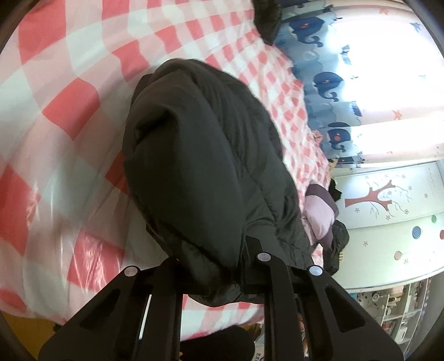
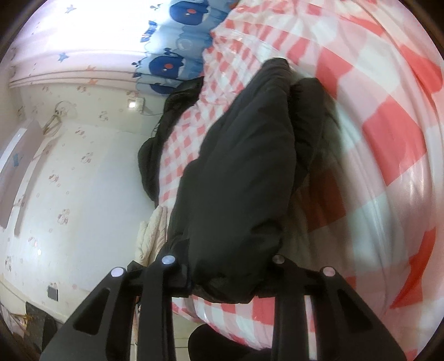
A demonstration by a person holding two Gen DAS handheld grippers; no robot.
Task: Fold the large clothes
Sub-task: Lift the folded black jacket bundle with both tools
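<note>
The left gripper [image 1: 222,275] and right gripper [image 2: 227,277] each clamp a bunched edge of the black padded jacket [image 1: 205,155], which hangs lifted over the pink-checked bed [image 1: 63,91]

The puffy black padded jacket [image 1: 199,155] hides both grippers' fingertips; the pink-and-white checked bedspread [image 1: 69,116] is motion-blurred.

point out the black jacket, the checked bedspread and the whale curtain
black jacket [image 1: 199,155], left wrist view, padded middle
checked bedspread [image 1: 69,83], left wrist view, bare red square
whale curtain [image 2: 183,14], right wrist view, whale print
</note>
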